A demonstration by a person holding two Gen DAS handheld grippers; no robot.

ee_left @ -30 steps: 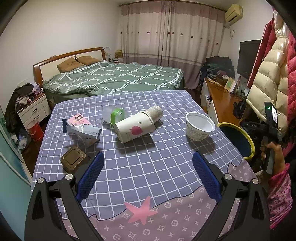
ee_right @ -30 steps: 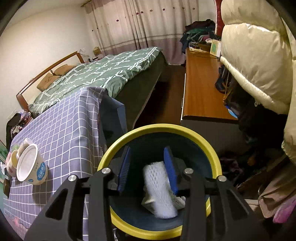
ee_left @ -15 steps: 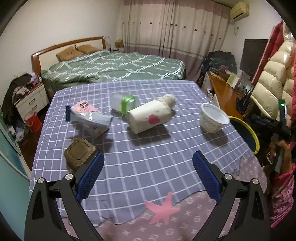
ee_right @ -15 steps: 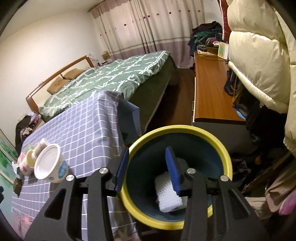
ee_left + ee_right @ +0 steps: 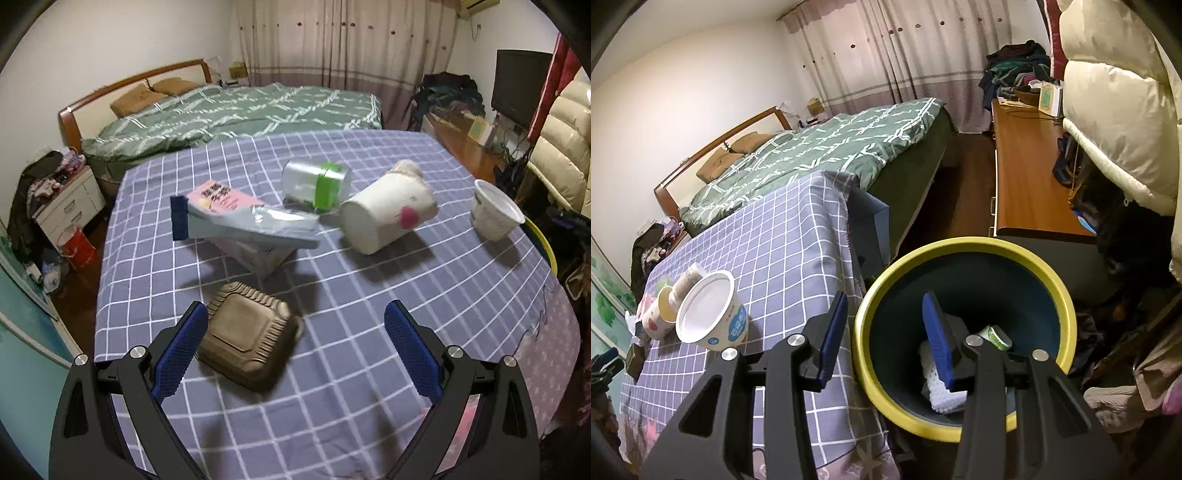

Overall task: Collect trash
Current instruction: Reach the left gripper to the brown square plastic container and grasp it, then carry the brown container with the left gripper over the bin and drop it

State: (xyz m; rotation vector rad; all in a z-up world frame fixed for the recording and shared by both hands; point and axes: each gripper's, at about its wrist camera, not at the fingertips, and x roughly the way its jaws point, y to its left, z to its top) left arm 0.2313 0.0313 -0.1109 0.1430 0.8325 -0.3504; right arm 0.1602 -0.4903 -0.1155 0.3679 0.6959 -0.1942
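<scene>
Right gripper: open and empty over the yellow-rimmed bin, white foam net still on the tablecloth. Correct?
Not quite. The white foam net is not on the tablecloth; the right wrist view shows it lying inside the yellow-rimmed bin. The rest holds: the right gripper is open and empty above the bin.

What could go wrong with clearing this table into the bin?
The left gripper is open with one pad beside the brown clamshell box; a nudge might push it aside. The white bowl stands near the table edge by the yellow-rimmed bin; the right gripper may knock it off.
</scene>
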